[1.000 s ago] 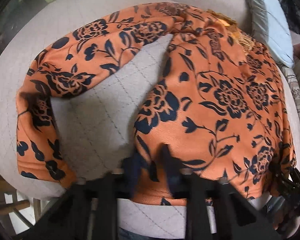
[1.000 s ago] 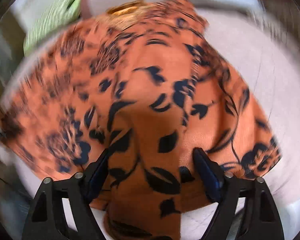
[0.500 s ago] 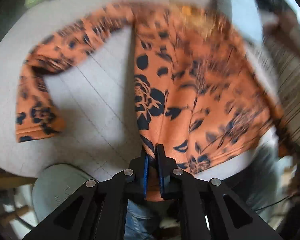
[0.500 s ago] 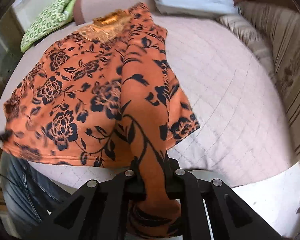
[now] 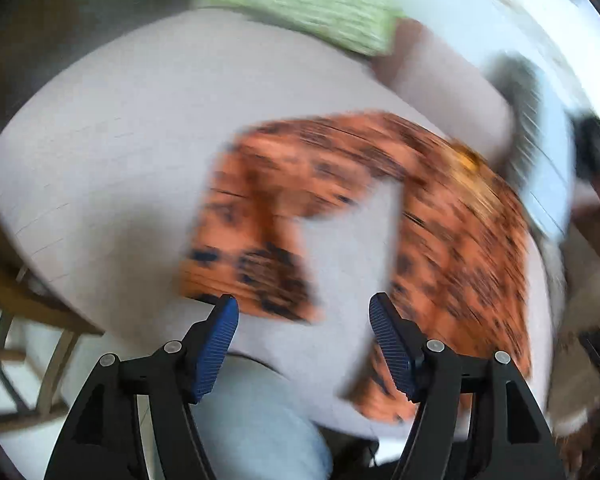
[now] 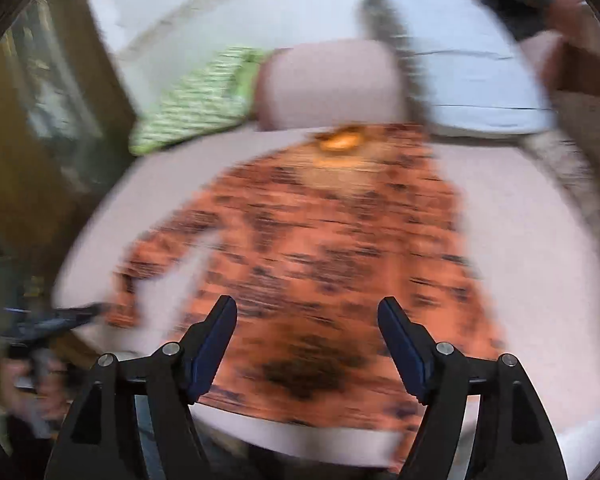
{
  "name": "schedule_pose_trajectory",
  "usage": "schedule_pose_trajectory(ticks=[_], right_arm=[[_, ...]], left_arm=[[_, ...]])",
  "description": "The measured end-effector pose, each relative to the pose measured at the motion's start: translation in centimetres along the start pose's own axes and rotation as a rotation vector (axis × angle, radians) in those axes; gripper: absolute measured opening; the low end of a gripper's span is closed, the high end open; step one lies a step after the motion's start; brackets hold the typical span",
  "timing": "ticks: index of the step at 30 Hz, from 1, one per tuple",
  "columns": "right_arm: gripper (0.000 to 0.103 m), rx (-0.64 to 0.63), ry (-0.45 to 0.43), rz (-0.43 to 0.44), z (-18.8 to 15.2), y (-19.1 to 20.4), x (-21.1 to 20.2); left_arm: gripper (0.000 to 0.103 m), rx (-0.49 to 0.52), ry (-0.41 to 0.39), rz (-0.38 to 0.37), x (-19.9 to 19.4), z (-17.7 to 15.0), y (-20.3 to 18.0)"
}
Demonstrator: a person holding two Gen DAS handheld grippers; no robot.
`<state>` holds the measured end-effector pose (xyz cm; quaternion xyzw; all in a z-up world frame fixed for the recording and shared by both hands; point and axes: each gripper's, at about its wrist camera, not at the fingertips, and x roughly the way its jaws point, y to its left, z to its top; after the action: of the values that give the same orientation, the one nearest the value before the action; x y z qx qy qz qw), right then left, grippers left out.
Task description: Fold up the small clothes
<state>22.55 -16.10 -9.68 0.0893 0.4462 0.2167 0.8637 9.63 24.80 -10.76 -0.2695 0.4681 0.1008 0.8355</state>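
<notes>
An orange top with a dark floral print [image 6: 332,256] lies spread on a pale quilted cushion [image 6: 532,264]; both views are blurred by motion. In the left wrist view the top [image 5: 460,232] lies to the right, and its sleeve [image 5: 256,216] bends down towards the front. My left gripper [image 5: 304,312] hangs above the cushion, its jaws opening with nothing between them. My right gripper [image 6: 306,312] hovers over the top's hem, jaws opening too, the pads clear of the cloth. The left gripper [image 6: 52,320] shows at the left edge of the right wrist view.
A green patterned cushion [image 6: 196,100] and a pale blue pillow [image 6: 472,80] lie at the back of the seat. A striped beige throw [image 5: 580,320] hangs at the right. The person's jeans [image 5: 260,420] show below the cushion's front edge. Wooden furniture [image 5: 20,288] stands at the left.
Both grippers were shut on the top's lower edge half a second ago. Now both have let go, opened wide and lifted away; the top lies on the cushion.
</notes>
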Motion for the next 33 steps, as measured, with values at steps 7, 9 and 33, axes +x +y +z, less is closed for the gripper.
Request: schedule_pose_trajectory(ticks=[7, 9, 33], right_arm=[[0.075, 0.023, 0.039, 0.107, 3.5, 3.9, 5.3], [0.075, 0.053, 0.042, 0.1, 4.5, 3.0, 6.8], [0.072, 0.165, 0.129, -0.273, 25.2, -25.8, 24.1]], left_arm=[[0.066, -0.037, -0.041, -0.059, -0.2, -0.4, 0.8], [0.066, -0.027, -0.043, -0.077, 0.1, 0.2, 0.7], [0.066, 0.524, 0.058, 0.191, 33.5, 24.6, -25.4]])
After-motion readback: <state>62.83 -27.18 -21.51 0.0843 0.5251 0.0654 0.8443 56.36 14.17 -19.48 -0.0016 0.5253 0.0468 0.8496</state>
